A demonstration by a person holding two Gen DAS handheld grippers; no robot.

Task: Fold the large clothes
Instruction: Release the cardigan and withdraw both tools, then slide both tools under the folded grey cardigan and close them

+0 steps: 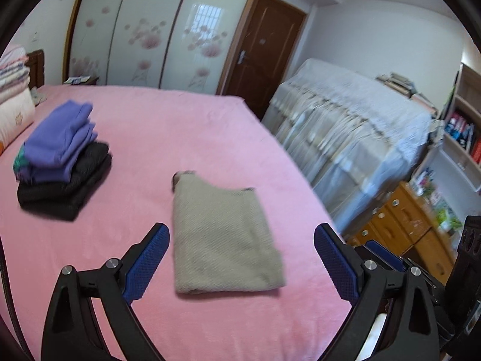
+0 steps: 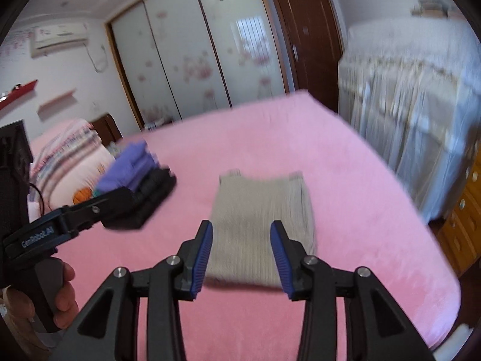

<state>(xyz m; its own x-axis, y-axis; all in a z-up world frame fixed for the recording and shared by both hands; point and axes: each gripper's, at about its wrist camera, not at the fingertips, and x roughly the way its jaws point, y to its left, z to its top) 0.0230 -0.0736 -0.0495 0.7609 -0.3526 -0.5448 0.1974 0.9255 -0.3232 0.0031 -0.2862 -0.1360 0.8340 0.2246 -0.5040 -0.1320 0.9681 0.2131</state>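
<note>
The folded beige knitted garment (image 2: 261,225) is seen lying ahead of and below both empty grippers, left gripper (image 1: 240,258) spread wide, right gripper (image 2: 241,255) half-open and seemingly nearer.

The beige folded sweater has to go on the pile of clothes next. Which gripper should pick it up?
Probably left. The clothes pile lies on the left gripper's side, and its jaws stand wide open and empty above the beige folded sweater. The right gripper is also open but sits farther from the pile.
</note>
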